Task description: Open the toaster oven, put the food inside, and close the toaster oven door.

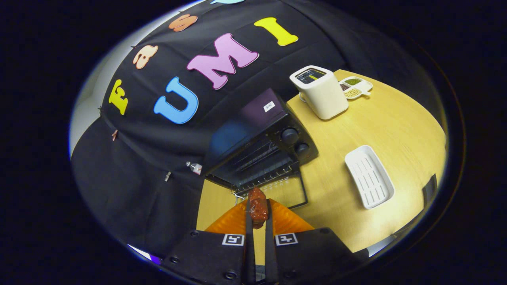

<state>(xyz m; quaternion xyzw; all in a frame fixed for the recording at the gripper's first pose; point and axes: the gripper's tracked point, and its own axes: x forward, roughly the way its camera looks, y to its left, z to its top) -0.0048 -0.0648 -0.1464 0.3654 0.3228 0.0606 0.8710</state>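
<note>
With the food (257, 208) pinched between both fingers, the tool (257, 215) hung just before the oven (263, 146), door (291, 192) down; best move: level, straight onto the rack.

White toaster (320, 92), divided dish of beans (355, 87), ridged white tray (368, 176) on wooden table (396, 130).

Gripper (257, 211): one two-finger unit, seen from the camera riding behind it. Fingers run forward side by side, nearly parallel, with a narrow gap. Both fingertips press on a piece of food (258, 206), one from each side. The piece is held off the table, the view tilted.
</note>
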